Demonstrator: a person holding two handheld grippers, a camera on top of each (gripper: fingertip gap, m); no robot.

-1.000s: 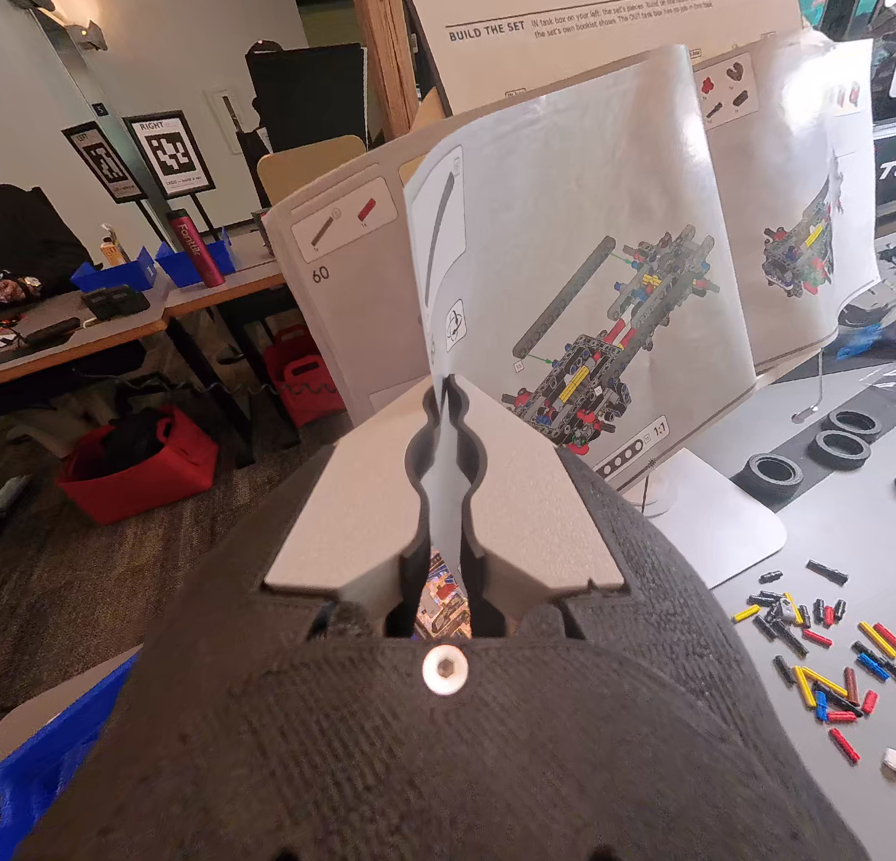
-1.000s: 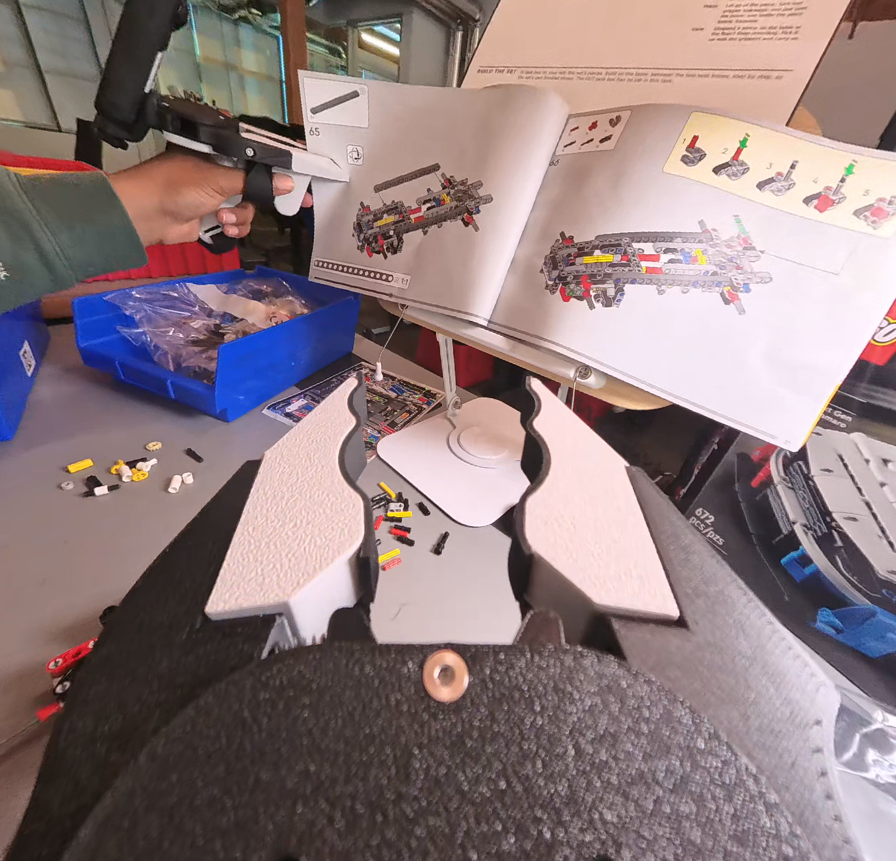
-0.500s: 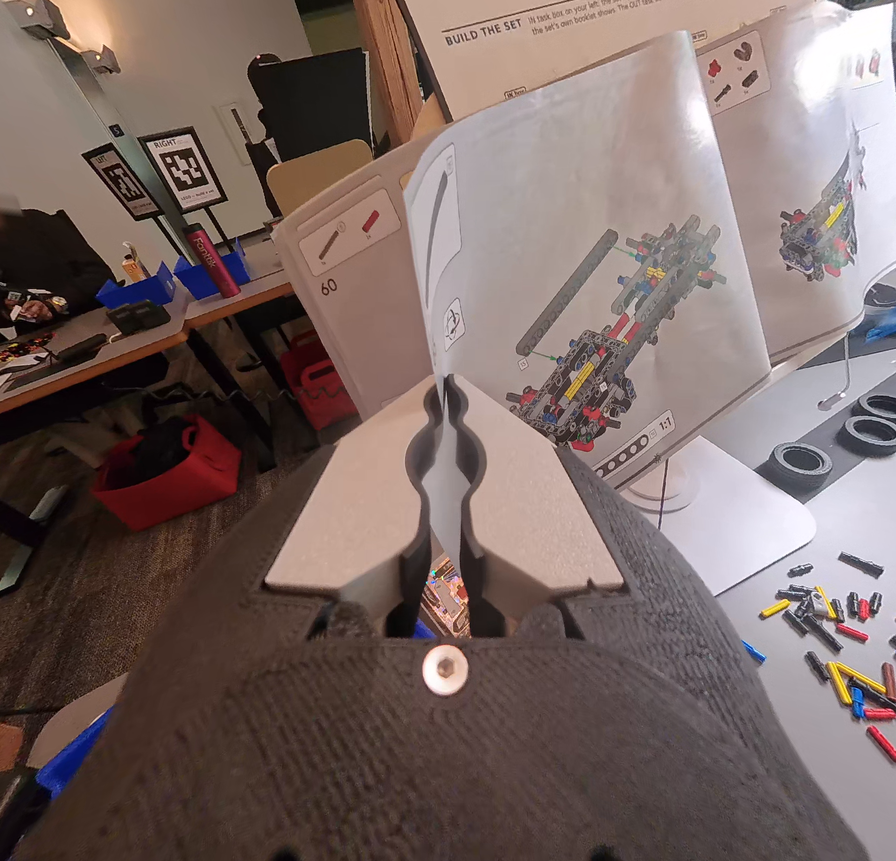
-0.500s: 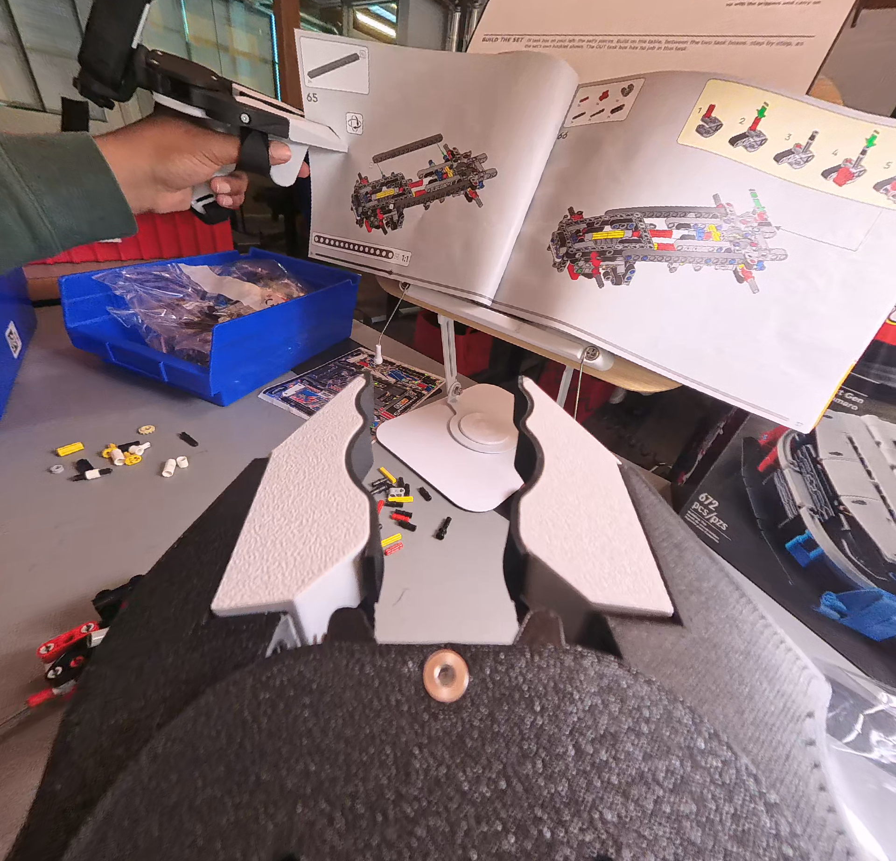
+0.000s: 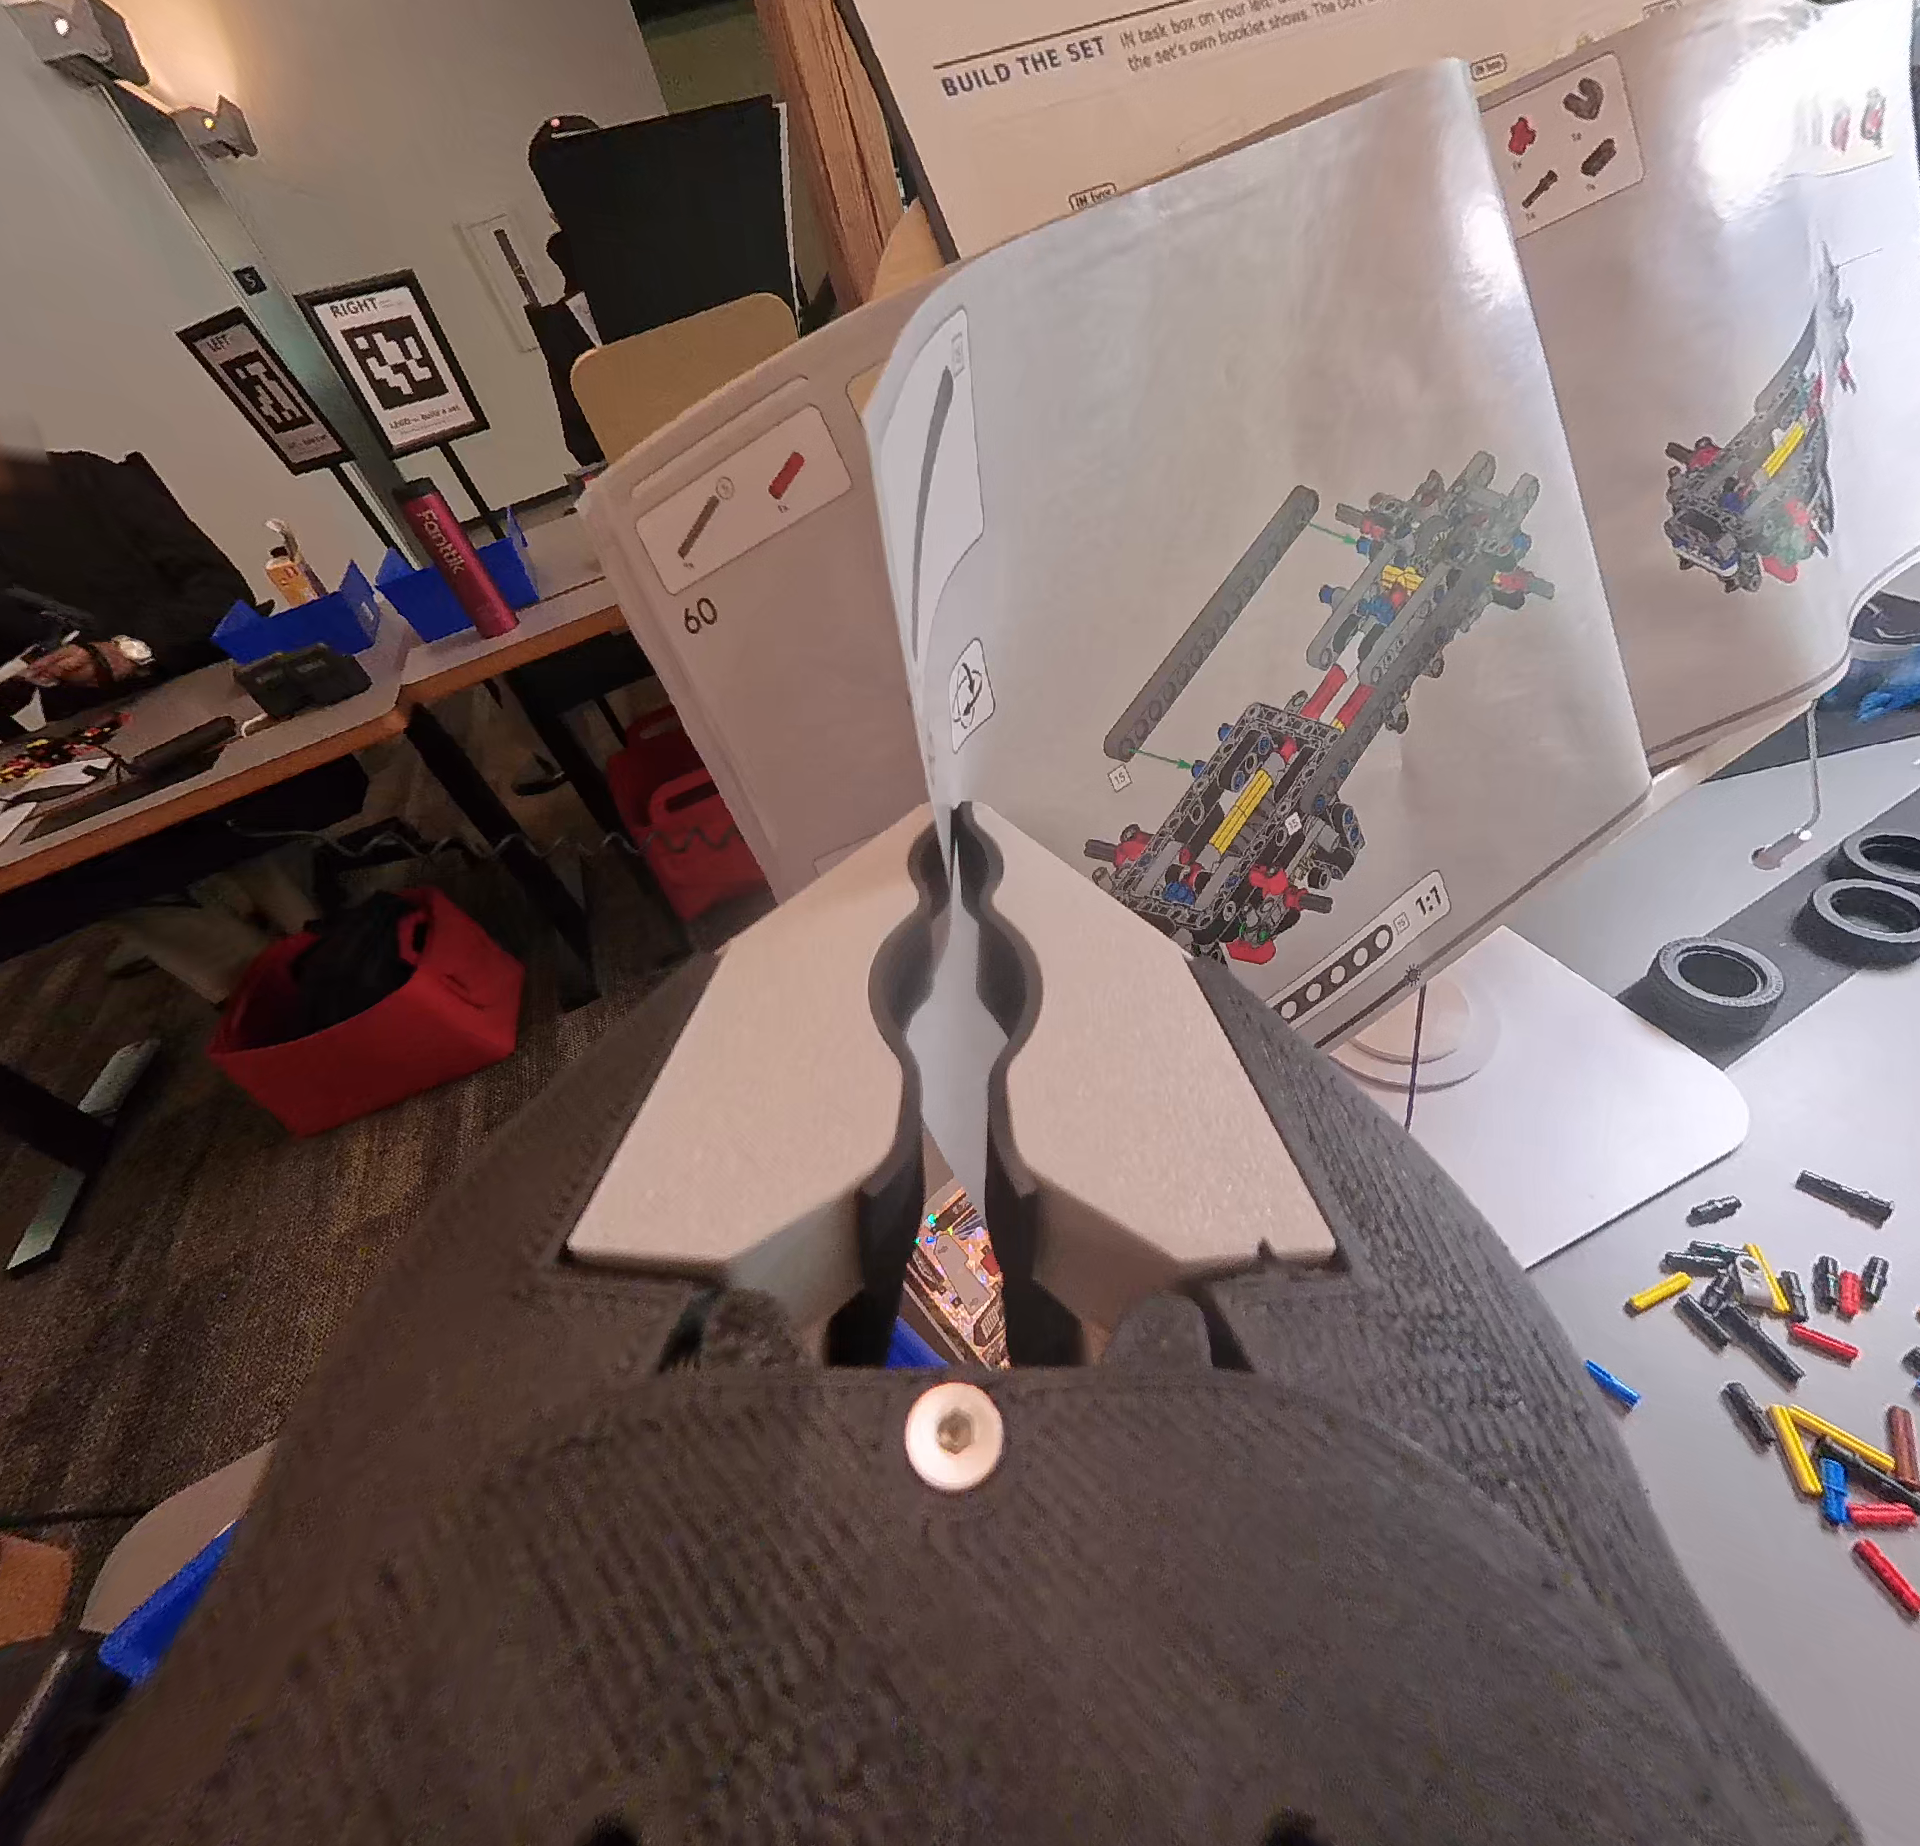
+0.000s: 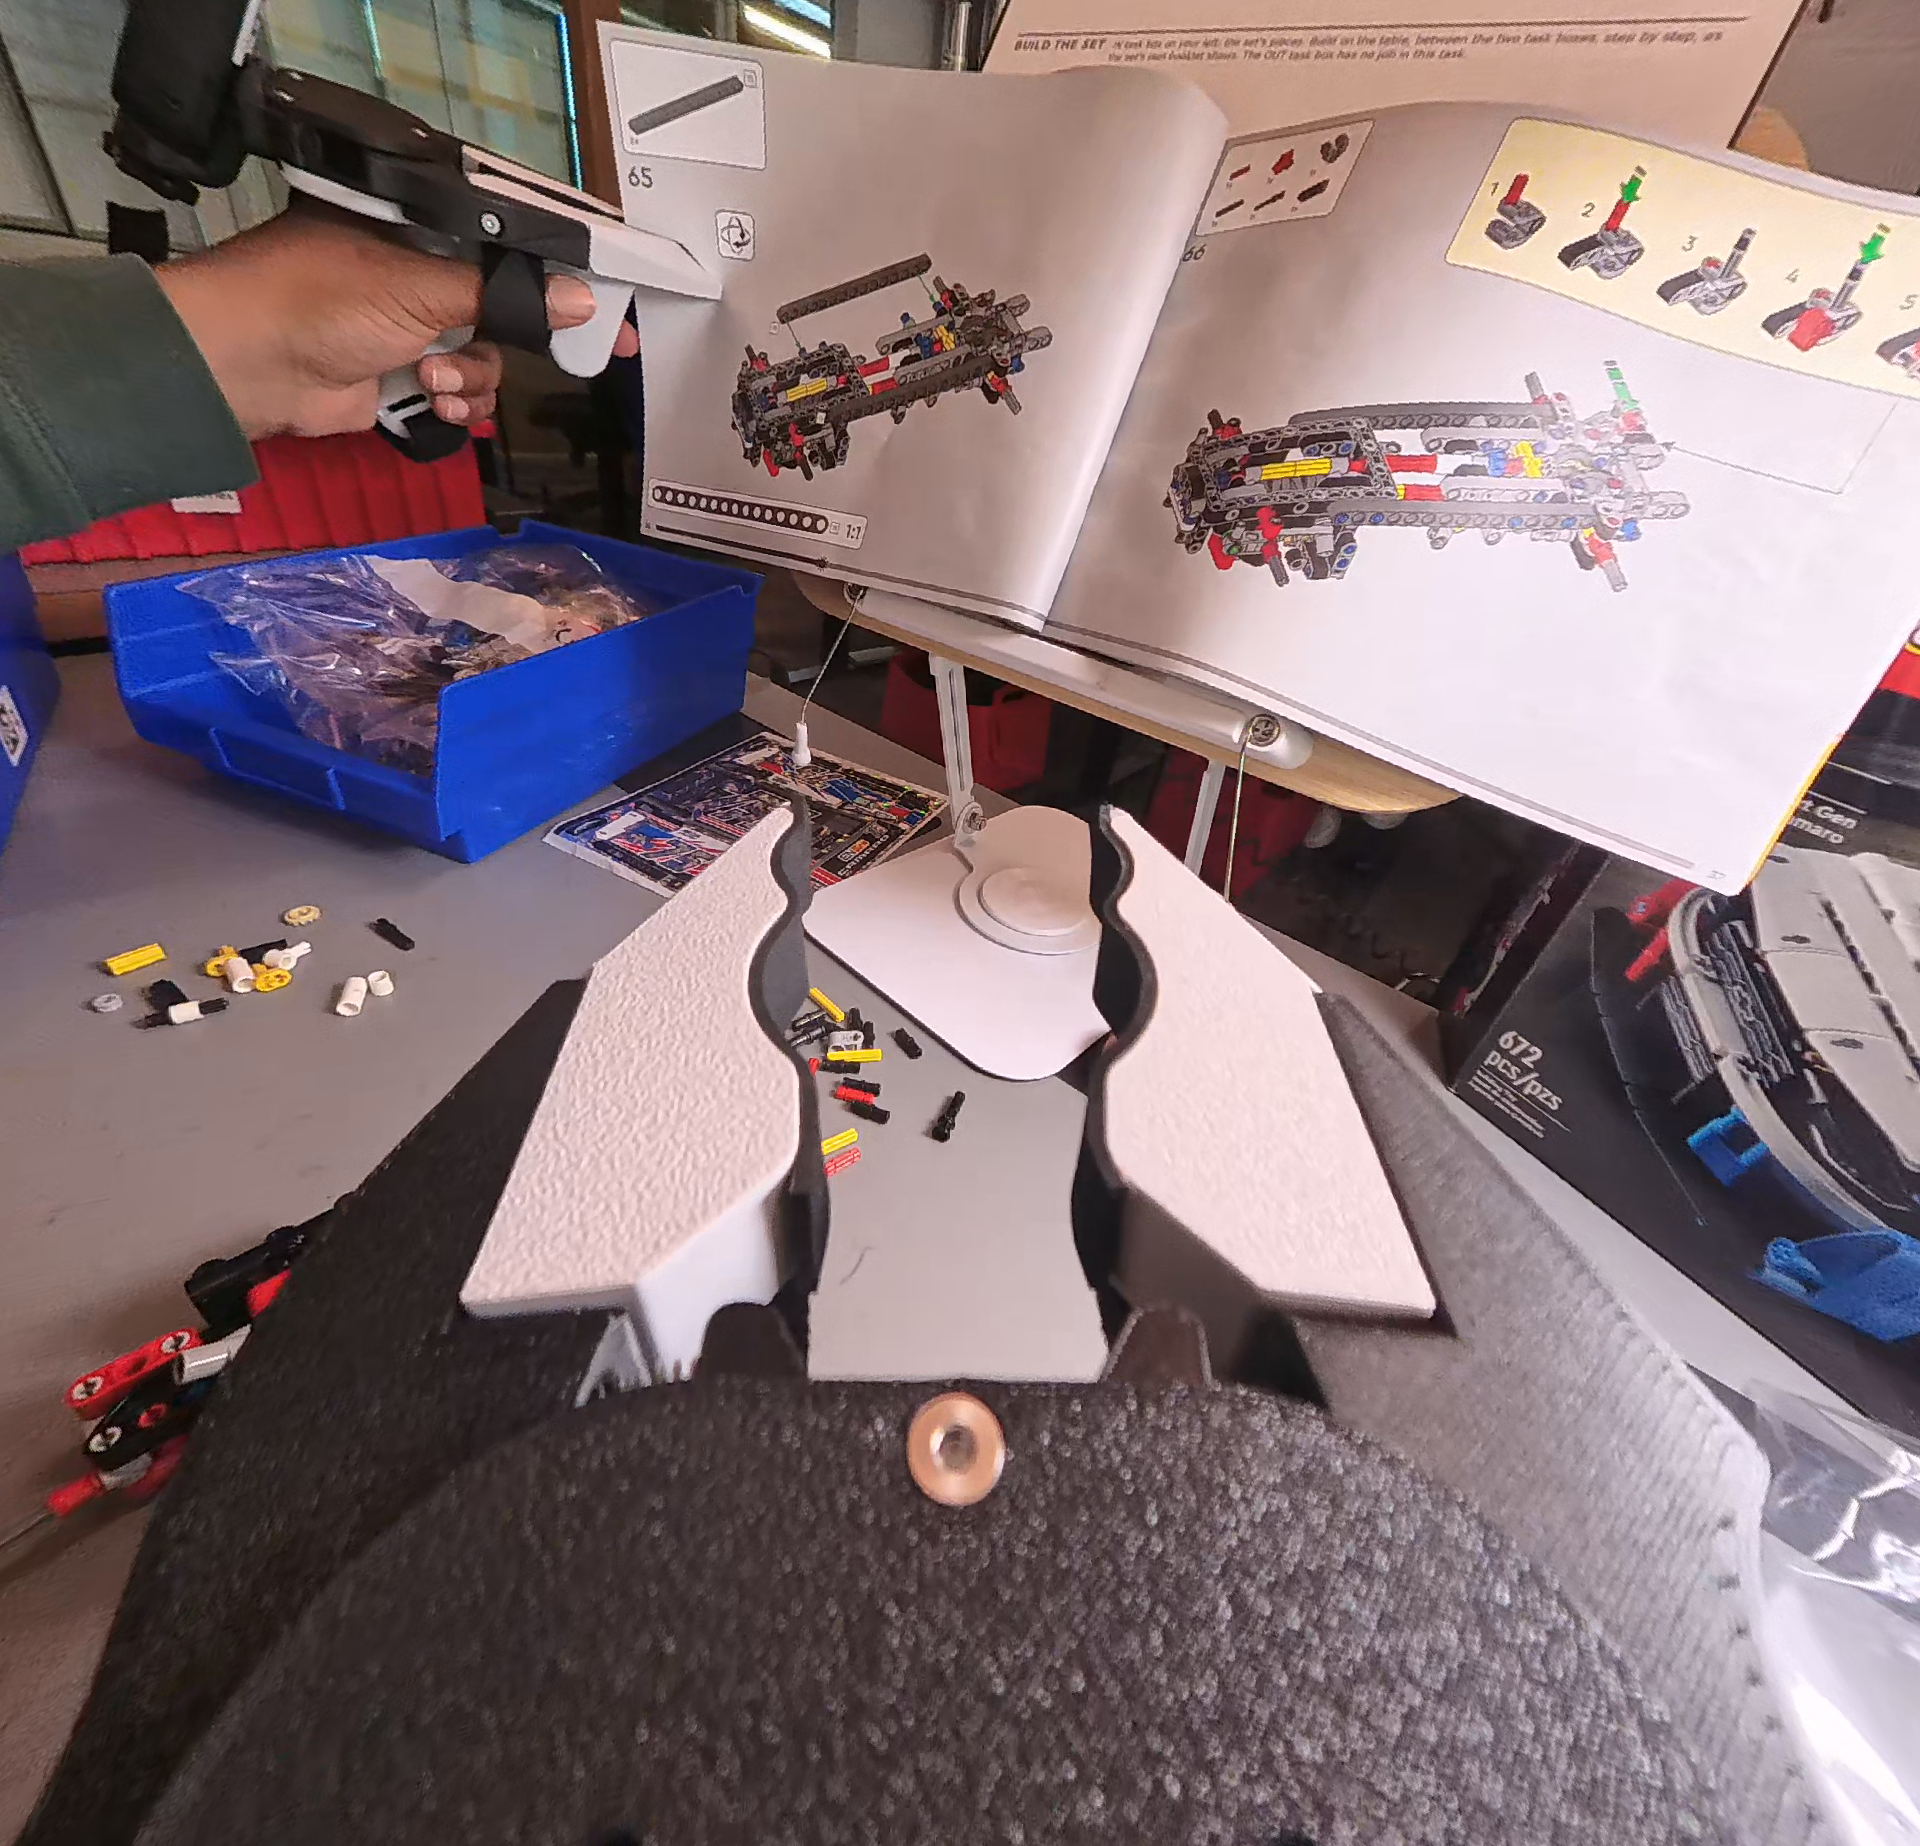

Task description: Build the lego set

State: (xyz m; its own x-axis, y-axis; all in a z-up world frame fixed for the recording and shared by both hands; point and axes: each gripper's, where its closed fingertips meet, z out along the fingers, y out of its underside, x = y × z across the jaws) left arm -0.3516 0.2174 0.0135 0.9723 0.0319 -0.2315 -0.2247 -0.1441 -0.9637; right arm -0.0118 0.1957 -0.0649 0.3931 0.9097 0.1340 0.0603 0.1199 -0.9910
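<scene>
White walls (image 5: pixel 343 82), brown carpet (image 5: pixel 260 1277), a wooden post (image 5: pixel 821 123), side tables (image 5: pixel 312 716).

A glossy paper page (image 5: pixel 1247 570) of the instruction booklet (image 6: pixel 1351 394), sheen caught across its curve, is pinched between the matt, finely textured white plastic fingers (image 5: pixel 790 1090) of the left gripper (image 5: pixel 961 840). Rough, grainy black plastic is seen on the housing (image 6: pixel 935 1640) of the right gripper (image 6: pixel 951 861), fixed by a shiny metal screw (image 6: pixel 954 1448). Crinkled clear plastic bags (image 6: pixel 395 633) are held in a smooth blue plastic bin (image 6: pixel 582 747) on the matt grey table (image 6: pixel 208 1121).
</scene>
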